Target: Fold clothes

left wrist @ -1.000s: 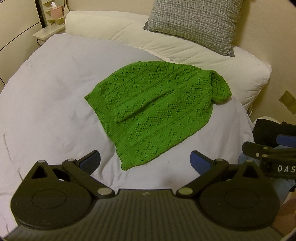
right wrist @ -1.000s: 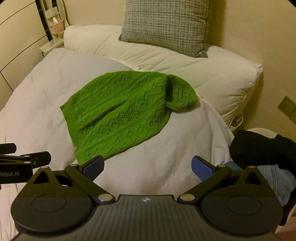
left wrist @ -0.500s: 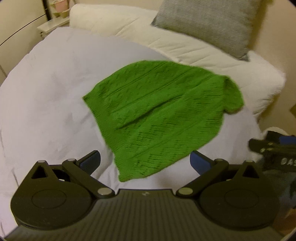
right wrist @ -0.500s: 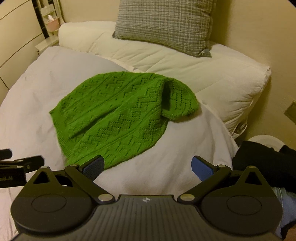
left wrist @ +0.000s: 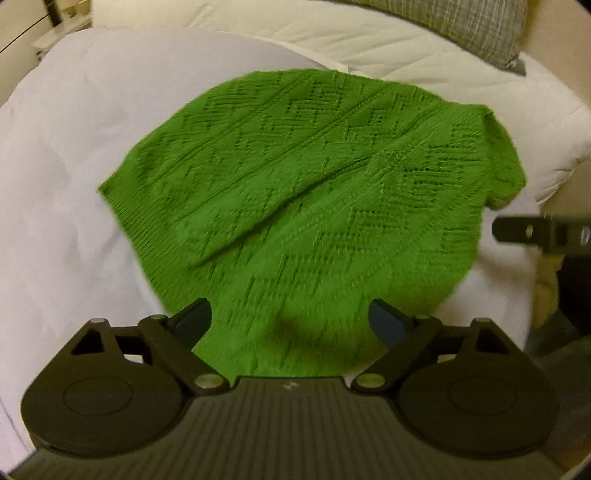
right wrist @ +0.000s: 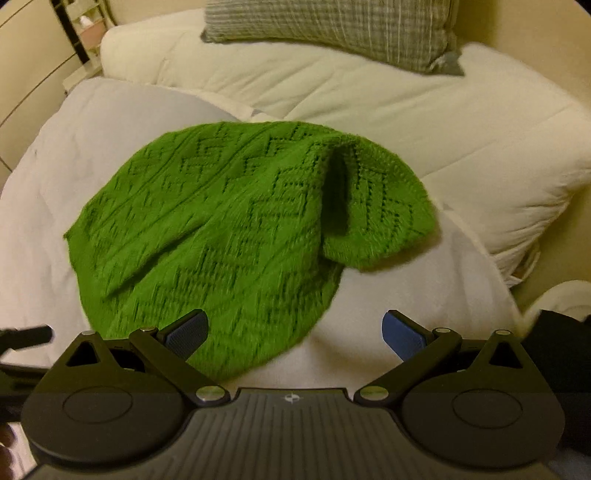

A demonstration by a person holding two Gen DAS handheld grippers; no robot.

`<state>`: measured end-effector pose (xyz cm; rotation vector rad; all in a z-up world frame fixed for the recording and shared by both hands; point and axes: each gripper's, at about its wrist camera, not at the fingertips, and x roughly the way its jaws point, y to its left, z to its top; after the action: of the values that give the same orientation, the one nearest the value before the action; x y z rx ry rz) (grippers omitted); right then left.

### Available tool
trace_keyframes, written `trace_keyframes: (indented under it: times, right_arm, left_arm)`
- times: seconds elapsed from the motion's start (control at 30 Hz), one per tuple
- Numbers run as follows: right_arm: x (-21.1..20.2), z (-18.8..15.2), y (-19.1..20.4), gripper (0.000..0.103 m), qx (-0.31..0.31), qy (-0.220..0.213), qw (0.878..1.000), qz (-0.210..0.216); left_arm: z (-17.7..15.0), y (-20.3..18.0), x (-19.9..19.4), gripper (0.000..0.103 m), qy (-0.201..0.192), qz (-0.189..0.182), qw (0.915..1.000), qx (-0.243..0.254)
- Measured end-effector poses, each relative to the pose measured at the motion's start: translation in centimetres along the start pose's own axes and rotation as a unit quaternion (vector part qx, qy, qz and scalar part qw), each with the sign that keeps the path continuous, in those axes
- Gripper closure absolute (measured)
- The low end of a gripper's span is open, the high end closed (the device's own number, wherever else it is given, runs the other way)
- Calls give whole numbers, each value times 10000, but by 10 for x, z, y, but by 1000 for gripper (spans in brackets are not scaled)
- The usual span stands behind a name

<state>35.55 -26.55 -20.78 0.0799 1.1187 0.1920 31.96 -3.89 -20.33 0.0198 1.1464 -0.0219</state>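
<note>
A green knit sweater (left wrist: 314,206) lies flat on the white duvet (left wrist: 66,155), with one part folded over in a hump at its right end (right wrist: 380,206). My left gripper (left wrist: 290,317) hangs low over the sweater's near edge. Its jaws are closing, the knit lies between them, and the pads do not press on it. My right gripper (right wrist: 293,325) is open over the sweater's near right edge, its left finger (right wrist: 184,332) above the knit and its right finger above bare duvet. Each gripper's tip shows at the edge of the other's view.
A cream quilted pillow (right wrist: 424,122) and a grey plaid cushion (right wrist: 332,26) lie behind the sweater. Dark clothing (right wrist: 554,332) sits off the bed's right side. A bedside shelf (right wrist: 85,33) stands at the far left.
Both grippers have come down and forward toward the sweater, which now fills more of each view. The left gripper's jaws have narrowed a little.
</note>
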Motion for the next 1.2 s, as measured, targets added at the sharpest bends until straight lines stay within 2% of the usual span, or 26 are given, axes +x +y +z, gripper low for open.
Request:
trace_keyframes:
  times: [0.1, 0.33, 0.53, 0.57, 0.63, 0.67, 0.7, 0.73, 0.77, 0.83, 0.9, 0.93, 1.0, 1.13, 1.2]
  right_arm:
    - [21, 17, -8, 0, 205, -57, 9997, 114]
    - [71, 53, -31, 0, 984, -115, 9931, 622]
    - [102, 62, -36, 0, 1319, -21, 9877, 845]
    - [102, 62, -33, 1, 1300, -55, 9880, 829]
    - [102, 62, -28, 23, 1196, -122, 9887, 899]
    - [101, 62, -25, 44, 1118, -151, 9889, 964]
    - [98, 63, -21, 72, 1023, -172, 9892, 1039]
    - [96, 64, -16, 78, 929, -194, 9892, 1114]
    - [92, 65, -11, 82, 808, -237, 9895, 1172]
    - [77, 67, 5, 83, 471, -411, 9903, 1240]
    - [56, 68, 25, 84, 114, -631, 9884, 1373]
    - [43, 68, 37, 84, -64, -751, 9862, 1477]
    - [16, 68, 59, 84, -420, -989, 9799, 1681]
    - [-39, 64, 104, 84, -981, -1345, 9617, 2179]
    - [-70, 56, 131, 84, -1277, -1501, 9479, 2504]
  left_arm:
    - [12, -4, 25, 12, -89, 64, 9996, 268]
    - [35, -4, 83, 1, -242, 337, 9948, 929]
    - [38, 10, 116, 0, -204, -175, 9943, 1030]
    - [37, 13, 118, 0, -225, -274, 9940, 1034]
    - [35, 18, 119, 2, -247, -454, 9934, 1026]
    - [35, 20, 118, 12, -263, -549, 9930, 1016]
    - [34, 22, 117, 20, -279, -643, 9924, 1006]
    - [33, 24, 111, 40, -331, -740, 9918, 983]
    - [32, 25, 104, 69, -389, -837, 9911, 957]
    - [29, 30, 88, 86, -520, -949, 9908, 818]
    - [24, 39, 71, 92, -669, -950, 9916, 563]
    - [21, 47, 58, 99, -761, -1002, 9914, 349]
    - [14, 64, 29, 99, -993, -1069, 9893, -79]
    - [-22, 103, -44, 99, -1681, -962, 9769, -904]
    - [-49, 123, -84, 99, -2012, -738, 9689, -1237]
